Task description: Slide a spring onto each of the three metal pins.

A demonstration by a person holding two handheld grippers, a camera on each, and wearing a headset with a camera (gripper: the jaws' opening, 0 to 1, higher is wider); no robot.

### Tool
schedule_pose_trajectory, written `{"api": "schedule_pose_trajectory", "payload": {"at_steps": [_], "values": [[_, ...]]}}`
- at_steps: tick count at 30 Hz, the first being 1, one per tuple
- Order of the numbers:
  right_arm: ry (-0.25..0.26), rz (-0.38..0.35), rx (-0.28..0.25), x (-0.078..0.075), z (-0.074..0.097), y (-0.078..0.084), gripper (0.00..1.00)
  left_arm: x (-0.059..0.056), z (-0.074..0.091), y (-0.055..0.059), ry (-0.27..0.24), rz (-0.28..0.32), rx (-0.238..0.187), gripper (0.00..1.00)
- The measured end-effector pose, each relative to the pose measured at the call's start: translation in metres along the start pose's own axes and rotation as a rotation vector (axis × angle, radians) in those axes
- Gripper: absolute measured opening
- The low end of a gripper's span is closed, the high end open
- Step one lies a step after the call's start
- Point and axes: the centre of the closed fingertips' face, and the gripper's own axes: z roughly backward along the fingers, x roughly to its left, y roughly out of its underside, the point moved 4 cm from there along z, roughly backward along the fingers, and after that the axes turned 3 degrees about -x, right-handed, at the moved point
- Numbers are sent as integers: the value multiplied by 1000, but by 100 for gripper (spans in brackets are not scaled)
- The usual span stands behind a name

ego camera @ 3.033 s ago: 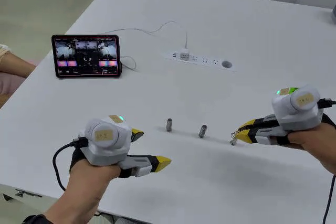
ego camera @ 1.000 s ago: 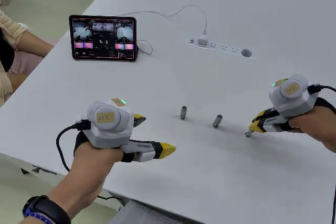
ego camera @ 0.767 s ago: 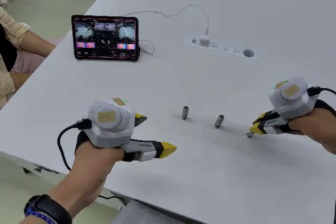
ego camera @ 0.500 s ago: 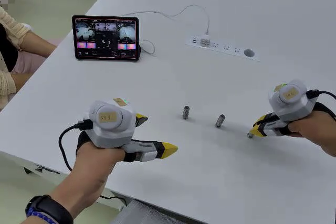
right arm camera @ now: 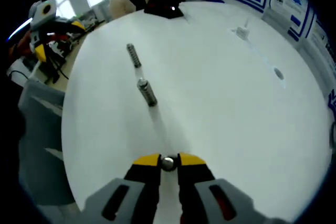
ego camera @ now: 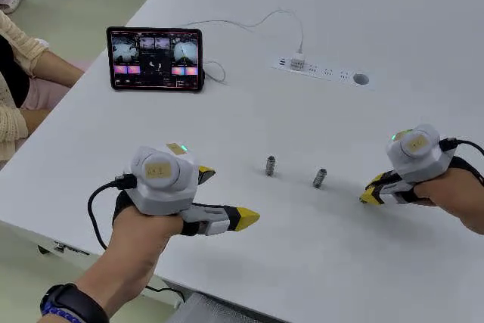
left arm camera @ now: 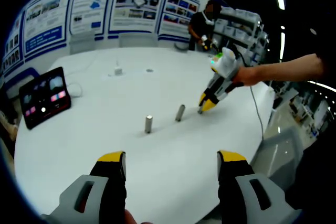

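Observation:
Two metal pins stand upright mid-table, each with a spring on it: the left pin (ego camera: 270,165) (left arm camera: 148,124) (right arm camera: 133,55) and the middle pin (ego camera: 319,178) (left arm camera: 179,113) (right arm camera: 148,93). My right gripper (ego camera: 368,197) (left arm camera: 206,104) (right arm camera: 168,160) is low on the table to their right. Its yellow tips are shut on the spring of a third pin (right arm camera: 168,163), whose round metal top shows between them. My left gripper (ego camera: 243,219) (left arm camera: 171,157) hovers open near the front edge, left of the pins, with nothing between its jaws.
A lit tablet (ego camera: 155,58) stands at the back left. A white power strip (ego camera: 321,72) with a plugged cable lies at the back. A seated person's arm (ego camera: 30,69) is beyond the table's left edge. Bare white table (ego camera: 302,262) surrounds the pins.
My right gripper has sunk a little toward the table, and the third spring in front of its tips is now covered by them. The left gripper has held still.

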Motion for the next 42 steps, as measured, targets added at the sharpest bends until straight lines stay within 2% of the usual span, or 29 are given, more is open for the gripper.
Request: {"api": "schedule_pose_trajectory", "payload": {"at_steps": [4, 13, 17, 22, 24, 34, 37, 39, 42], "values": [[-36, -54, 0, 7, -2, 2, 22, 1, -1, -2, -4, 8, -2, 74], [-14, -99, -31, 9, 4, 12, 34, 1, -2, -8, 2, 11, -17, 75], [-12, -168, -85, 12, 7, 16, 38, 2, -2, -9, 0, 7, -19, 75], [1, -246, -118, 14, 10, 26, 45, 3, -1, -8, 1, 10, -18, 77], [5, -274, -148, 15, 12, 28, 45, 3, -1, -9, 4, 12, -21, 77], [36, -426, -315, 19, 24, 23, 56, 4, -2, -13, 16, 14, -28, 79], [36, -463, -358, 22, 28, 20, 63, 4, -3, -15, 21, 16, -33, 78], [30, -483, -378, 25, 31, 20, 71, 4, -4, -17, 26, 15, -36, 78], [40, -477, -396, 28, 34, 20, 73, 4, -5, -18, 32, 14, -35, 79]]}}
